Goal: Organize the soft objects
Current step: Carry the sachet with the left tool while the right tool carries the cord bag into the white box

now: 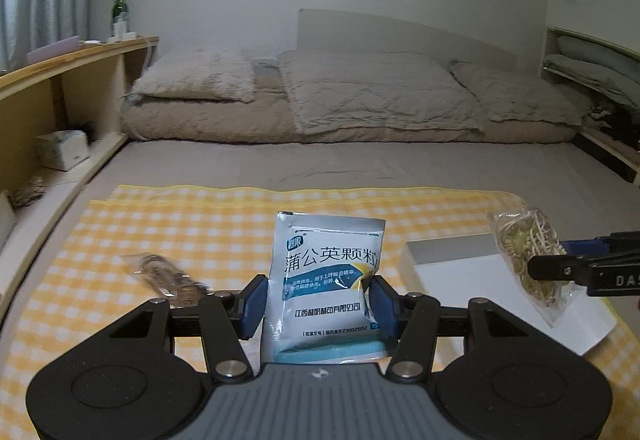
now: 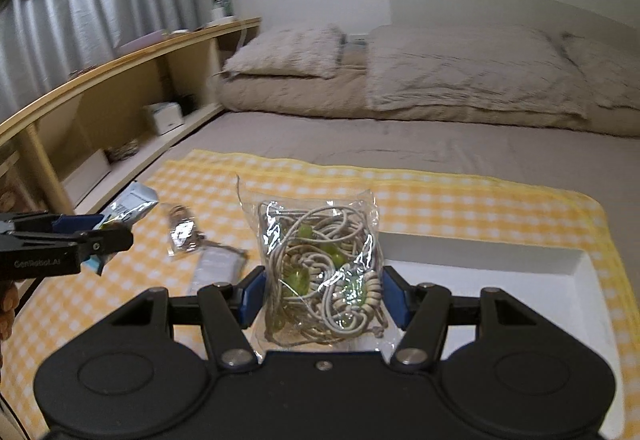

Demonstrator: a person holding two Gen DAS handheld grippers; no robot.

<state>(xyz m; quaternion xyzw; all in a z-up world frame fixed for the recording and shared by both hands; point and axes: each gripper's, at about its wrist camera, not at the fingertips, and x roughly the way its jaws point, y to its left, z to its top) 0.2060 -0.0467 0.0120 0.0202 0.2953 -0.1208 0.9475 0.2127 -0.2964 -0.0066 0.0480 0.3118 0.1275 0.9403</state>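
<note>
The left gripper [image 1: 318, 300] has its blue pads pinching the sides of a white-and-blue medicine sachet [image 1: 326, 280], which stands upright between them, clear of the yellow checked cloth [image 1: 200, 232]. The right gripper [image 2: 324, 296] is likewise clamped on a clear bag of cord and green beads [image 2: 320, 264], its film bulging above the pads.

Both hands look to be in the carrying step, each with one soft packet lifted. The likely goal is the white tray [image 2: 520, 272] lying on the cloth at the right (the bag of cord hangs just over its near left edge). The next move calls for bringing each packet over the tray, lowering it until it rests on the floor of the tray, and only then spreading the pads, so the limp film does not flop out over the low rim.

Two more packets, a small clear one [image 2: 182, 232] and a flat silvery one [image 2: 218, 266], lie on the cloth between the grippers, untouched.

Both grippers tilt downward toward the bed, side by side and near each other; each shows in the other's view.
</note>
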